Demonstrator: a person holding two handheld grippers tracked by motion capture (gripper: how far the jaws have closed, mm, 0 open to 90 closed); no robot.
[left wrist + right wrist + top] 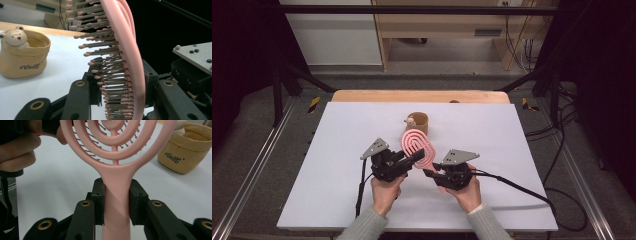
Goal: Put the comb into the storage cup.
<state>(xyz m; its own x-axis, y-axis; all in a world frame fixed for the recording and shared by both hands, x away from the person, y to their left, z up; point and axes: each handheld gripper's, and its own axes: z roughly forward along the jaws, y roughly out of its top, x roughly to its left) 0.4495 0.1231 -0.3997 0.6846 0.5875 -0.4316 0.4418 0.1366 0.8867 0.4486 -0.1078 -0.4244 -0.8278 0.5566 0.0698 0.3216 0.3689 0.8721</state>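
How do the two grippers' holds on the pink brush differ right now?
The right gripper clamps the narrow handle of the hairbrush, jaws pressed on both of its sides. The left gripper straddles the wide head edge-on, one jaw on the bristle side and one behind. The right grips low on the brush, the left higher up. Both are shut on the same brush, above the table.

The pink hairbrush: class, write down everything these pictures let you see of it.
The pink hairbrush looks like matte plastic: an oval head of concentric open loops on a central rib, grey bristles with pink tips, and a straight handle. It is held off the white table between the two tools. The right tool clamps the handle; the left tool grips the head's edge. A tan bear cup stands just beyond.
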